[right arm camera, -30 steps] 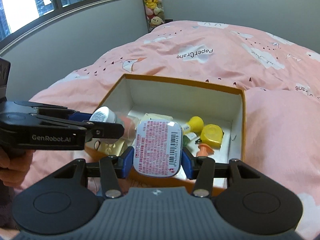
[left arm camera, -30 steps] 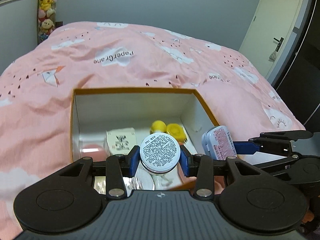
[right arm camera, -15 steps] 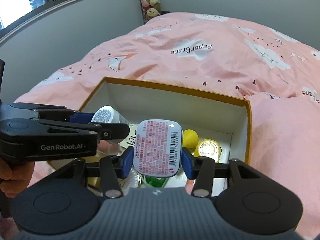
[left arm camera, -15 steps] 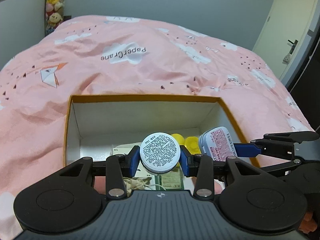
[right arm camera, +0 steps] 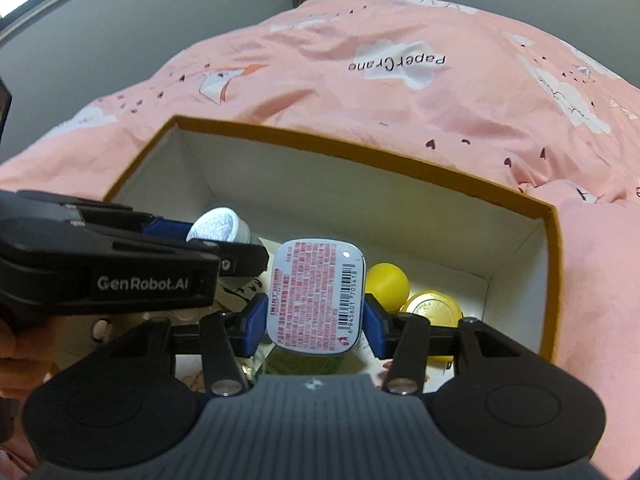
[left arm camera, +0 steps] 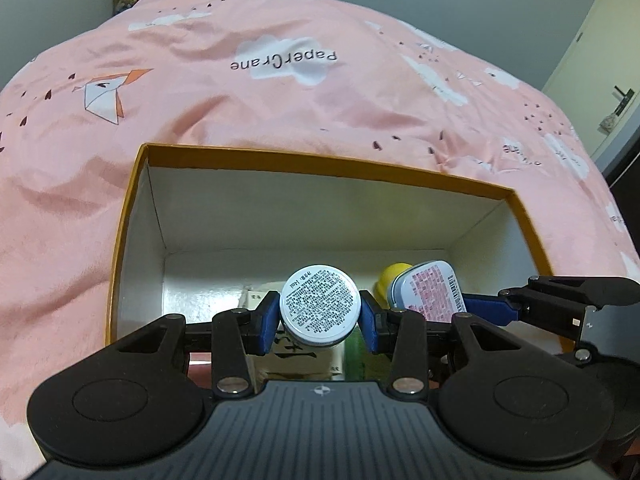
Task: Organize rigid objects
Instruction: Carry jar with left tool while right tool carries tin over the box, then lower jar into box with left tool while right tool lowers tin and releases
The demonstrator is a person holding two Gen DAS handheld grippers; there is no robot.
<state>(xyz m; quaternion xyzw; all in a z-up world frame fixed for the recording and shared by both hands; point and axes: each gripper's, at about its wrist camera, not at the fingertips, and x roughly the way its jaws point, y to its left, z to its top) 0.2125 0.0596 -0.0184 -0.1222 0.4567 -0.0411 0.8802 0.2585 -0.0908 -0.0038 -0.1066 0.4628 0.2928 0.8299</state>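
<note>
The bed (left arm camera: 280, 92) carries an open box (left arm camera: 320, 162) with an orange rim and white walls. Both held things hang above its interior, so the coming move, as I judge it, is a lowering and release into the box.

In the right wrist view the free floor runs along the far wall, at about twelve o'clock from both grippers. The right-hand end, at two o'clock, is taken by a yellow ball (right arm camera: 387, 282) and a yellow cap (right arm camera: 434, 308). Packets and something green lie at six o'clock under the grippers, though the gripper bodies hide most of them, so I cannot tell them apart.

The right gripper (right arm camera: 314, 316) is partly closed, its blue pads pressing the two long edges of a flat mint tin (right arm camera: 316, 298). The tin's long axis runs away from the camera, label side up, pointing at the far wall.

The left gripper (left arm camera: 319, 318) is closed about as far on a round white jar (left arm camera: 320, 306), pads at nine and three o'clock on its rim, printed face toward the camera. In that view the tin sits just beside the jar at three o'clock.

The two grippers are side by side, near each other but apart. The left is nearer the empty left end of the box, and the right nearer the yellow things, so the tin has less room to land.
</note>
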